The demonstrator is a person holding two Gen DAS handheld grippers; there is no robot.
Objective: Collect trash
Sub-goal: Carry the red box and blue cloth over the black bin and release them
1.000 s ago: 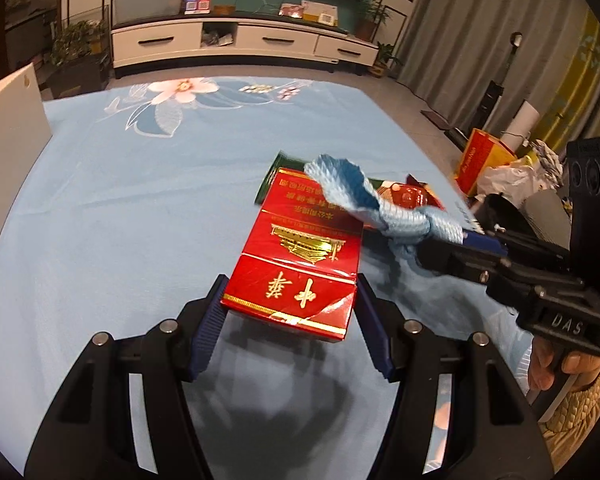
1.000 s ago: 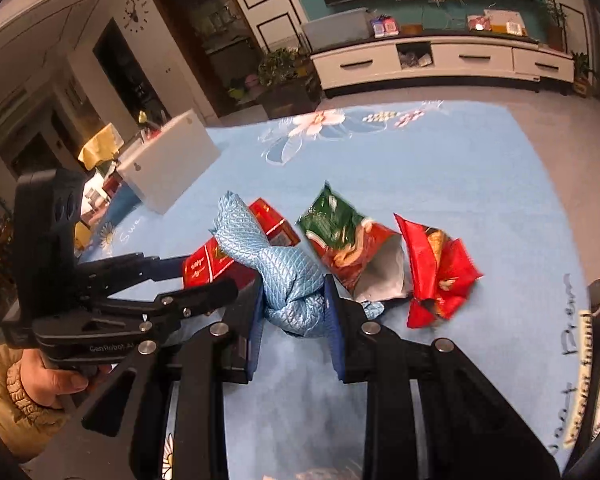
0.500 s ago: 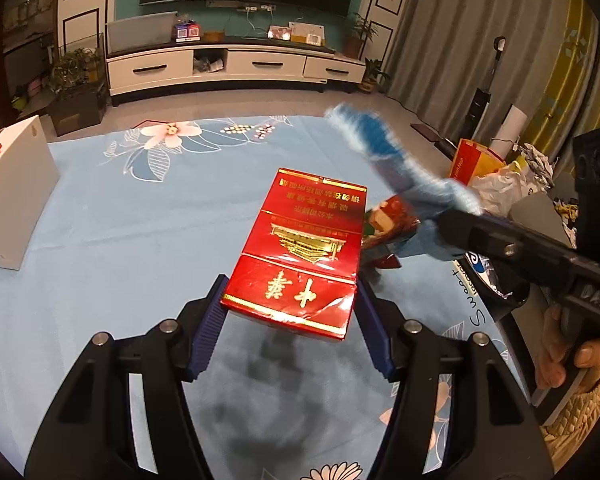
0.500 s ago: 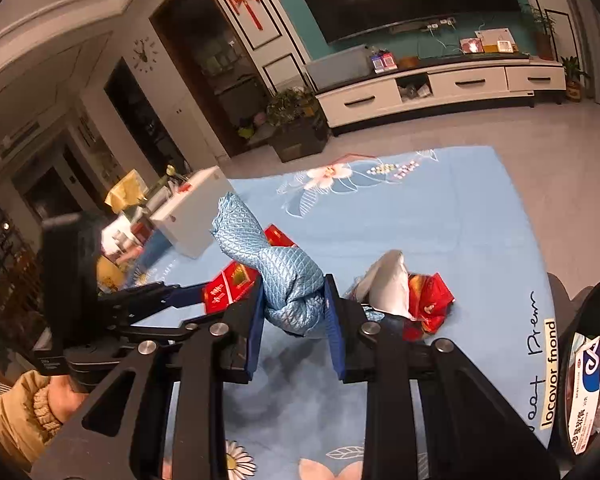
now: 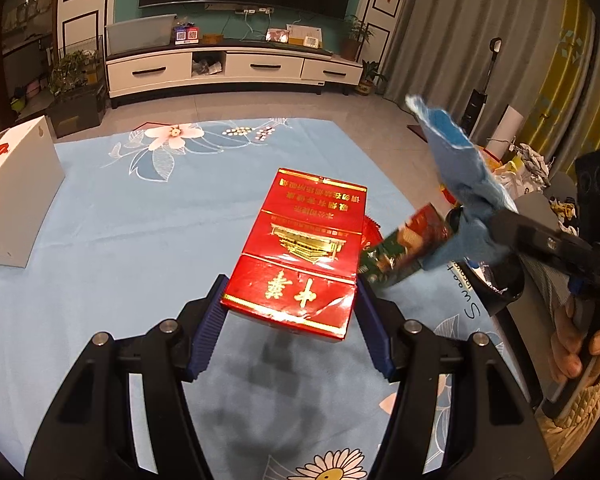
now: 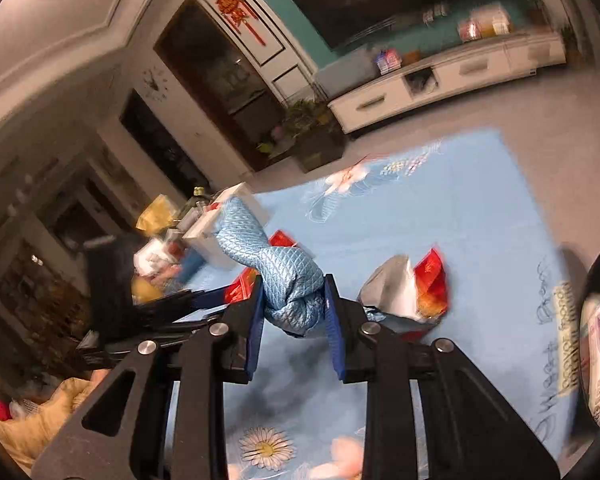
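- White box sits far left on the blue floral sheet; not part of this carry, steer clear of it.
- Left claw pinches the red carton across its near end, jaws about half spread, pads flat on both sides. Carton hangs above the sheet. Keep it level; most of its length sticks out past the pads.
- Snack wrappers lie on the sheet right of the carton, yet to collect.
- Right claw is nearly pressed together, squeezing the knotted blue cloth, tail pointing up.
- Black bin looks like the drop point at the right edge. Get each load over its rim before letting go, one claw at a time.
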